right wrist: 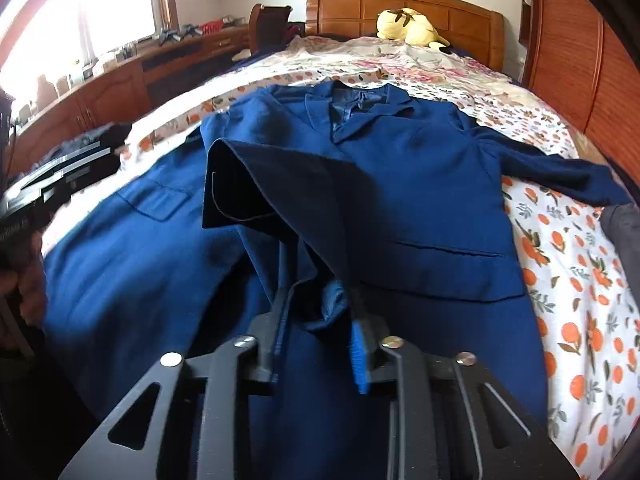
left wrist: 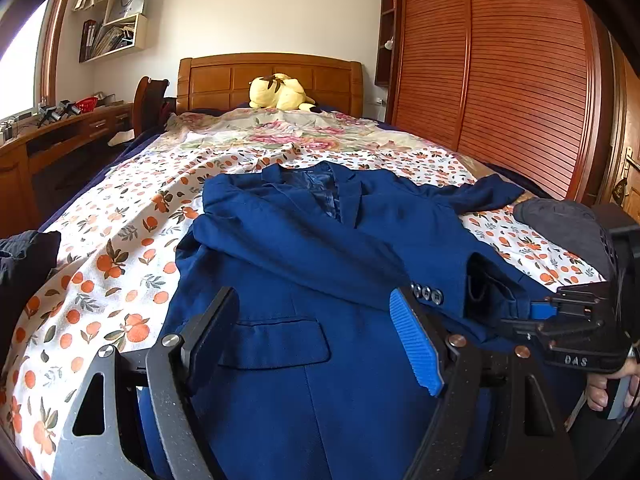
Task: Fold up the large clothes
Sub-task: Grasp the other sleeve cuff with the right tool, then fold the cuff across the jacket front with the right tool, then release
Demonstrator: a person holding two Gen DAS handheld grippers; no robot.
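Right gripper [right wrist: 320, 344] jaws stood part-spread, sleeve cuff [right wrist: 256, 188] loose between them, lower centre. Left gripper [left wrist: 316, 340] gaped empty over the jacket [left wrist: 320, 400]. The cuff could slide off and undo the fold.

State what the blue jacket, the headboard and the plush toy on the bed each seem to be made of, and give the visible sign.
Blue jacket: woven suit cloth, matt, probably wool or a blend; shinier lining shows at the collar.
Headboard: varnished wood, orange-brown, with glossy panels.
Plush toy: soft pale yellow pile fabric, probably synthetic, with a fuzzy outline.
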